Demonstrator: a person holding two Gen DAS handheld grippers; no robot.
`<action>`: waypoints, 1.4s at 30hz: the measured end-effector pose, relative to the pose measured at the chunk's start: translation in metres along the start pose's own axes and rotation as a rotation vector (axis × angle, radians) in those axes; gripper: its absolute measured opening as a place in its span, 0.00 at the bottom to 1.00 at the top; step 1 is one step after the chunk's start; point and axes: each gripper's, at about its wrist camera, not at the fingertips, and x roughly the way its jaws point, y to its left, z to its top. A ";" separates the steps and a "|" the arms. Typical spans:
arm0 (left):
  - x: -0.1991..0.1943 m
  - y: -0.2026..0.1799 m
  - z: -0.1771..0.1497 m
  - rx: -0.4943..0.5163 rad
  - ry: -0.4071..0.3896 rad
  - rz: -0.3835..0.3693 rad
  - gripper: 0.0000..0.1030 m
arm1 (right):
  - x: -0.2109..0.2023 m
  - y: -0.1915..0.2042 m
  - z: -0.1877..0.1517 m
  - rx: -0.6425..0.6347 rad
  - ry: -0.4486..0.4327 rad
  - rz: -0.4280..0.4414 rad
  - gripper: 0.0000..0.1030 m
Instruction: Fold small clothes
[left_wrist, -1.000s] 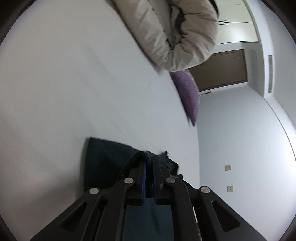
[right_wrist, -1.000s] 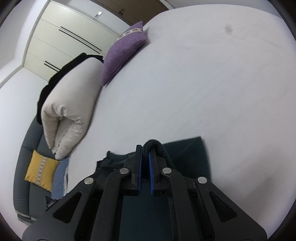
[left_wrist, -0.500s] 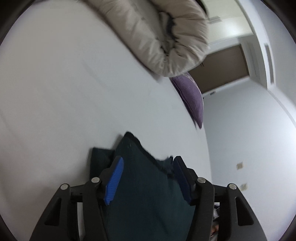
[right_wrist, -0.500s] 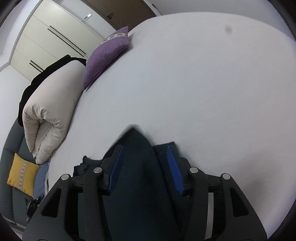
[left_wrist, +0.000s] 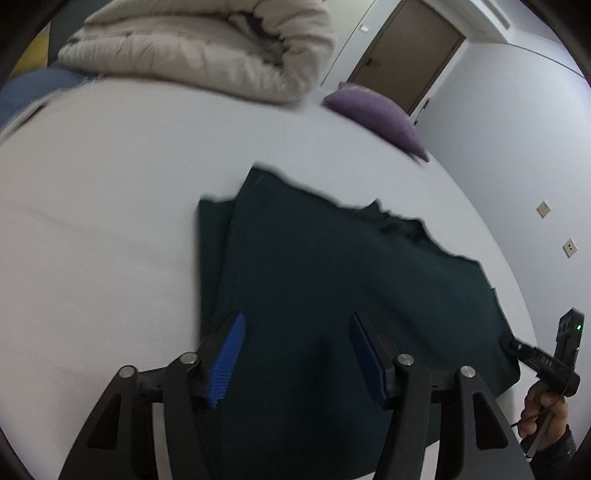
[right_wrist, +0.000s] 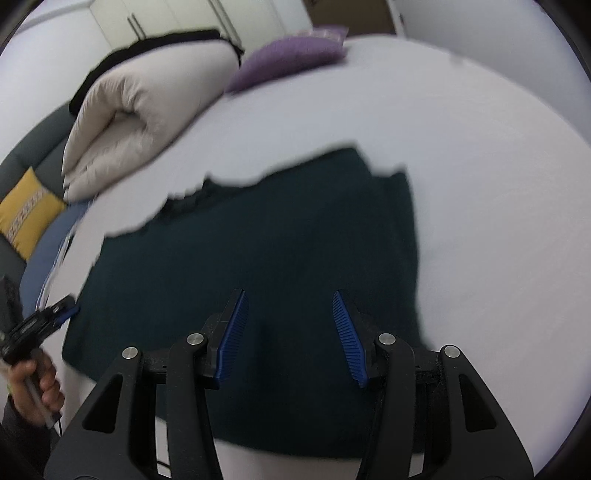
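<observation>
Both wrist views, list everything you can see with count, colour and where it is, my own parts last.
garment: one, dark green, spread flat on the bed, near side
bed: one, white sheet, under everything
duvet: one, cream, rolled at the bed's far edge
purple cushion: one, far corner of the bed
yellow cushion: one, on the grey sofa beyond the bed
door: one, brown, far wall
wall sockets: two, pale wall
left gripper: blue pads, open over the garment
right gripper: blue pads, open over the garment
</observation>
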 end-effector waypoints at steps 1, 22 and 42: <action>0.000 0.005 -0.003 -0.002 -0.001 0.000 0.52 | -0.002 -0.005 -0.008 0.004 -0.017 0.006 0.43; -0.007 -0.052 -0.060 0.159 -0.018 0.100 0.54 | 0.061 0.075 -0.089 0.368 0.143 0.591 0.34; -0.010 -0.047 -0.068 0.217 -0.001 0.172 0.57 | -0.071 -0.128 -0.120 0.670 -0.248 0.292 0.39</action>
